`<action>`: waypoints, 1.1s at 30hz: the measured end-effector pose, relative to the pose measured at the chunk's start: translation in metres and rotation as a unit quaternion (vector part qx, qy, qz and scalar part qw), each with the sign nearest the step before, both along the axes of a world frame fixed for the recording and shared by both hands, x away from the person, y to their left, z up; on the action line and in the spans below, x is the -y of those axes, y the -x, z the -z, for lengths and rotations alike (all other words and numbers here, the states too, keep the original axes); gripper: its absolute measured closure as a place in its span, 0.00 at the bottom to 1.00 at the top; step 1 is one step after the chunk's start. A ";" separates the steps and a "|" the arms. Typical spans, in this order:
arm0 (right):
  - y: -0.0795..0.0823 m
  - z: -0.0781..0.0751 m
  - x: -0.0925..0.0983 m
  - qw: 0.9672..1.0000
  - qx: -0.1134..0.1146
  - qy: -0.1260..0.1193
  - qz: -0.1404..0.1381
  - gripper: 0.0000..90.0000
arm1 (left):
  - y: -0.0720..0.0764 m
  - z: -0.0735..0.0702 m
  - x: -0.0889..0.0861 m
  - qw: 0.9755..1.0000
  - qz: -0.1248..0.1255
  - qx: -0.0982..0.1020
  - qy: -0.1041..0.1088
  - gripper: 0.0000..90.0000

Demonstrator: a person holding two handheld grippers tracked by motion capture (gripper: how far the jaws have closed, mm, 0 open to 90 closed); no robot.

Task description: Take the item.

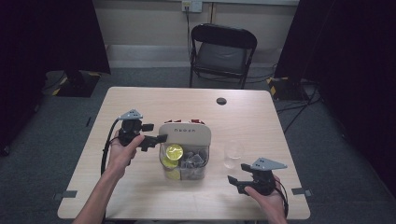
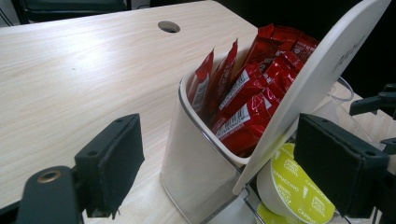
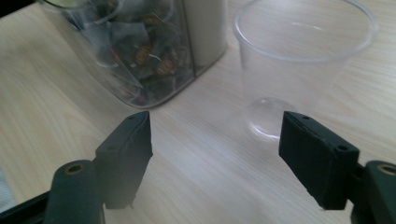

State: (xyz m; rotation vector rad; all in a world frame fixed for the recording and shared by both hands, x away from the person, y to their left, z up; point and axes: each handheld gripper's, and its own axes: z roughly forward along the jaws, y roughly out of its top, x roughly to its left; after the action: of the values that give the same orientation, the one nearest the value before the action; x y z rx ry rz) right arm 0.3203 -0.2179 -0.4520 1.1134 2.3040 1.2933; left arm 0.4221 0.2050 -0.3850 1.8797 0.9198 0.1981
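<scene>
A clear plastic organiser box (image 1: 184, 169) stands mid-table with its white lid (image 1: 184, 134) tilted up. In the left gripper view red sachets (image 2: 247, 102) fill the back compartment, and yellow-green capsules (image 2: 299, 186) lie under the lid (image 2: 322, 70). My left gripper (image 1: 156, 132) is at the lid's left edge. Its jaws stand apart around that edge (image 2: 224, 140), the lid close against the right-hand one. My right gripper (image 1: 237, 172) hovers open over the table's front right, nothing between its jaws (image 3: 215, 135). Ahead of it are a clear cup (image 3: 299, 65) and the tea-bag compartment (image 3: 149, 56).
The cup (image 1: 232, 154) stands just right of the box. A round cable hole (image 1: 221, 101) sits near the table's far edge. A black folding chair (image 1: 222, 51) stands beyond the table. Bare wood lies left and behind the box.
</scene>
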 end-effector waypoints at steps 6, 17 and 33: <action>0.002 -0.008 -0.011 1.000 0.002 -0.014 -0.023 0.32 | 0.001 0.000 0.000 1.000 -0.003 0.000 -0.002 0.17; 0.001 -0.026 -0.028 0.997 0.006 -0.048 -0.055 0.43 | 0.001 0.000 0.000 1.000 -0.004 -0.001 -0.003 0.17; -0.003 -0.048 -0.062 0.992 0.021 -0.066 -0.110 0.57 | 0.002 0.002 0.000 1.000 -0.005 -0.004 -0.004 0.18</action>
State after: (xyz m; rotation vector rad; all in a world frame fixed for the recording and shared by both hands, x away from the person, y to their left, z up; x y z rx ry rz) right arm 0.3229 -0.1563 -0.4040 0.8794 2.3944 1.5536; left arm 0.4205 0.2046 -0.3866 1.8849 0.9359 0.2003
